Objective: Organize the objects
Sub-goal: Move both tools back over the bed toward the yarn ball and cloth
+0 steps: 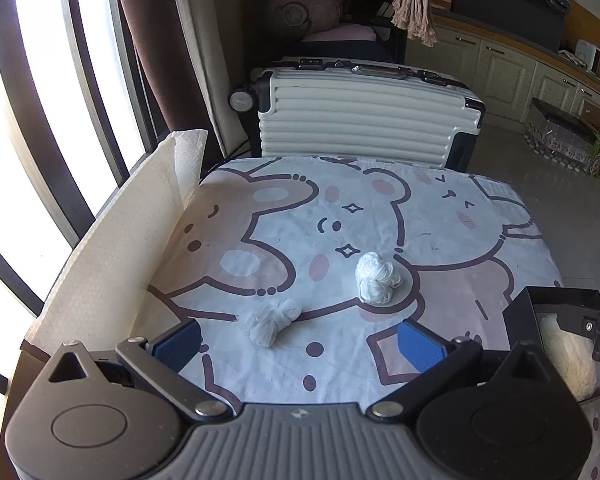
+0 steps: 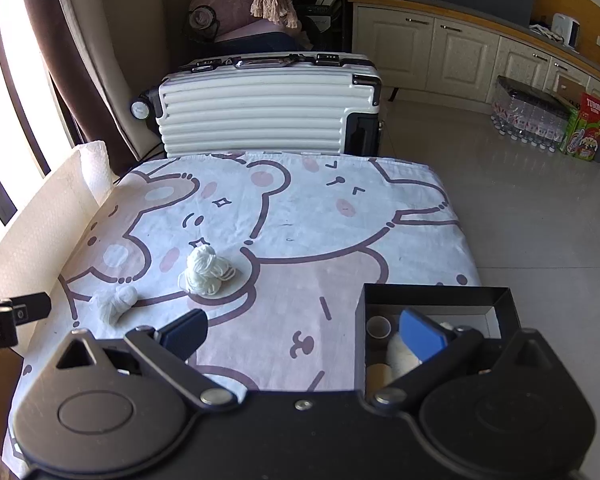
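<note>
On top of the table, a white cloth (image 1: 440, 216) with big cartoon bears is lying flat, and two little bundles of white yarn are sitting on it. The bigger yarn ball (image 1: 377, 277) is resting near the middle of the cloth, and the smaller yarn bundle (image 1: 274, 321) is lying closer to the left gripper (image 1: 300, 342), a bit to the left of the ball. The two bundles are lying near each other but are not touching. The left gripper is hanging low over the near edge of the cloth with its blue fingers (image 1: 179, 343) spread wide apart, and it is holding nothing. The small bundle is sitting just ahead of the gap between them. The right gripper (image 2: 304, 336) is also spread wide and is holding nothing. Its right finger is hanging over a black box (image 2: 434, 293) at the right side of the table, and its left finger is over the cloth. Inside the box, some white fluffy yarn (image 2: 400, 354) and a small paper tube (image 2: 378, 326) are showing. A sheet of paper towel (image 1: 112, 252) is standing along the left edge of the table. Behind the table, a white suitcase (image 2: 260, 108) is standing on the floor.
</note>
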`<action>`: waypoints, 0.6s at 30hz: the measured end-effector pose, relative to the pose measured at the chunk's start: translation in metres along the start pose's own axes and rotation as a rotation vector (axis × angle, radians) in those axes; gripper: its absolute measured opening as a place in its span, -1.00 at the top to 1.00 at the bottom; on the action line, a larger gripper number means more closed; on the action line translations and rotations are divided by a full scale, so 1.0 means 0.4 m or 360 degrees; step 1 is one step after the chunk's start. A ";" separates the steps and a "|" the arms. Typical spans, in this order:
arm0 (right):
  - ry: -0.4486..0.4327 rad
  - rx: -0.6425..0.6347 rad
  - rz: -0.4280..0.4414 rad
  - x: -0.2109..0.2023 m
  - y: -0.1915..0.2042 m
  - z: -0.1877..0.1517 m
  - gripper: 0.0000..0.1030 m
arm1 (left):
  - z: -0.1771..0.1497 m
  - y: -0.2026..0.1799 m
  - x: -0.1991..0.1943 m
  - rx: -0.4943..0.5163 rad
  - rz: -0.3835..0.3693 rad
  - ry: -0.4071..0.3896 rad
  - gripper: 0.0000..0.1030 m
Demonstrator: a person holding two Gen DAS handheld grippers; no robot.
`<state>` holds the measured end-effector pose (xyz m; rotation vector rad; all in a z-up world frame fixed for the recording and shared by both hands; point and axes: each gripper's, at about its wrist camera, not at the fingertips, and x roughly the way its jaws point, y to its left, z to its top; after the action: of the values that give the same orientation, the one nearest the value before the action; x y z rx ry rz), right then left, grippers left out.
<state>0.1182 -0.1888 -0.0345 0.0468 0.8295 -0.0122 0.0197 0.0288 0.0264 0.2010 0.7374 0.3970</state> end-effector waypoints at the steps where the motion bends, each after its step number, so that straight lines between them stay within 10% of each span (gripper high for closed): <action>1: 0.0001 0.0005 0.0002 0.000 -0.002 0.001 -1.00 | 0.000 -0.001 0.004 -0.0011 -0.0002 -0.0004 -1.00; 18: -0.0148 0.0126 0.0067 0.070 -0.016 0.055 -1.00 | 0.044 0.054 0.139 -0.0121 0.0034 0.0006 -0.71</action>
<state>0.1532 -0.1961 -0.0404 0.1378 0.7349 -0.0073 0.0629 0.0711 0.0118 0.1365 0.7229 0.4453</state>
